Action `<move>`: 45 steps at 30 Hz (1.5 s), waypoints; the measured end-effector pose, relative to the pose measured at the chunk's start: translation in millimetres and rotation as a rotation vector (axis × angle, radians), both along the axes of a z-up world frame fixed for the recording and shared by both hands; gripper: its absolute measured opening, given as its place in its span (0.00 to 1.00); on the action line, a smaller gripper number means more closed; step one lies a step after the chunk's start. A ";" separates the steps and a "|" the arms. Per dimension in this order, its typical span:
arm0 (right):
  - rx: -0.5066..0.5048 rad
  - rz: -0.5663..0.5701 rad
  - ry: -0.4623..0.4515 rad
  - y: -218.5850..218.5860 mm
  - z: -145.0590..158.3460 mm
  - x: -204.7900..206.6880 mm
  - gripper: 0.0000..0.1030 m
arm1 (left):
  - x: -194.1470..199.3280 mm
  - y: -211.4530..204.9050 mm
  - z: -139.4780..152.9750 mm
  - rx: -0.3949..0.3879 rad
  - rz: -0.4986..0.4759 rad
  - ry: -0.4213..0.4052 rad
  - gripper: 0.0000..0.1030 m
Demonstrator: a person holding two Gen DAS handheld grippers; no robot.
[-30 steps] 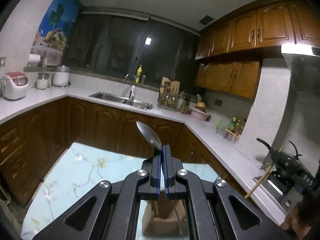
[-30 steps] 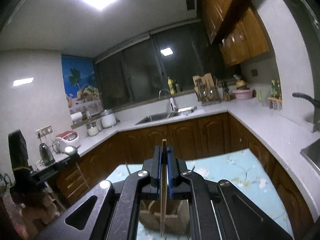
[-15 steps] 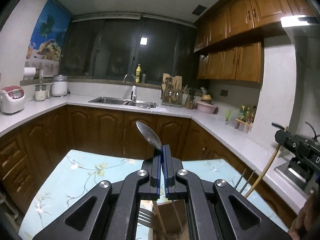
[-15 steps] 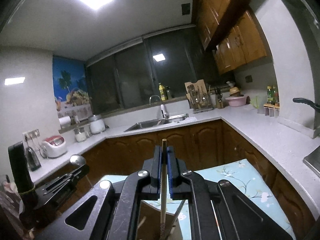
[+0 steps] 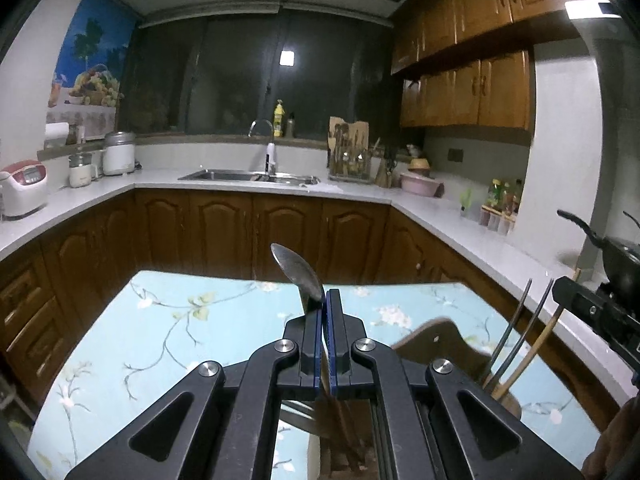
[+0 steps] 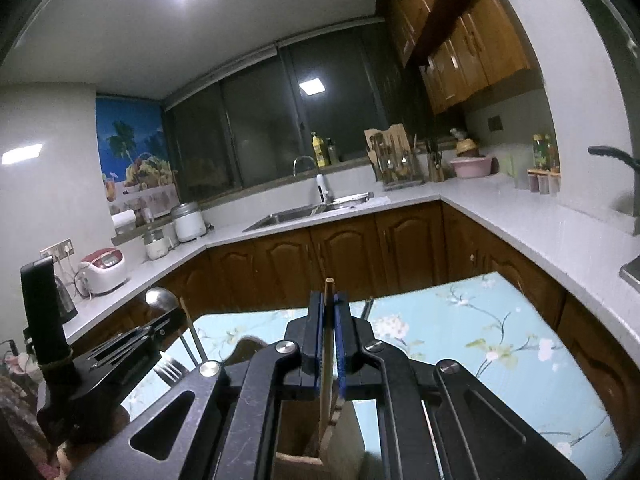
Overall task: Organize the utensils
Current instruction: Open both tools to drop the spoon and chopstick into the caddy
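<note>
Left wrist view gives us the spoon [image 5: 298, 270] first: its metal bowl stands up above our left gripper [image 5: 324, 304], whose fingers [image 5: 310, 332] are clenched on the handle, the lower end reaching down toward the wooden holder [image 5: 444, 340] on the blue flowered table [image 5: 168, 320]. We judge the spoon stiff, light and slick, so a hold on the flat of the handle just under the bowl, as now, should keep it from twisting. In the right wrist view our right gripper [image 6: 329, 304] is clamped on a wooden chopstick [image 6: 327, 344], held near upright with its lower end over an open compartment of that holder [image 6: 304, 460]; which compartment, we cannot tell. The chopstick looks light, rigid and less slippery than steel, best pinched along the upper part of its length. Dark chopsticks [image 5: 516, 320] and a fork [image 6: 170, 368] already stand in the holder. It sits toward the table's near edge, between both grippers; beyond the far edge run brown cabinets [image 5: 224, 232] and a sink [image 5: 248, 177].
</note>
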State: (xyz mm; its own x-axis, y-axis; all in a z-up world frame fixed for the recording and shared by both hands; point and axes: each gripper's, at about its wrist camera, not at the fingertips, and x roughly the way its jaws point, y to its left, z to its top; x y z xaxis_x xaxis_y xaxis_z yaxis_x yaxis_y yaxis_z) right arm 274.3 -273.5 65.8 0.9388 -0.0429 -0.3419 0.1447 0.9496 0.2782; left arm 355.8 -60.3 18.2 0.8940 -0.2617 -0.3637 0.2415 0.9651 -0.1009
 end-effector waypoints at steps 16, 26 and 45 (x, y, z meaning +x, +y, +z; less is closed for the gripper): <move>0.023 0.017 0.030 0.6 -5.2 -0.2 0.05 | 10.6 9.7 9.9 0.016 -0.041 0.072 0.03; 0.024 0.012 0.044 5.3 -9.1 -1.6 0.09 | 10.4 15.0 18.6 0.010 -0.031 0.064 0.23; 0.060 0.011 0.094 -1.8 -12.9 9.9 0.11 | 2.8 20.2 17.5 -0.006 -0.026 0.055 0.44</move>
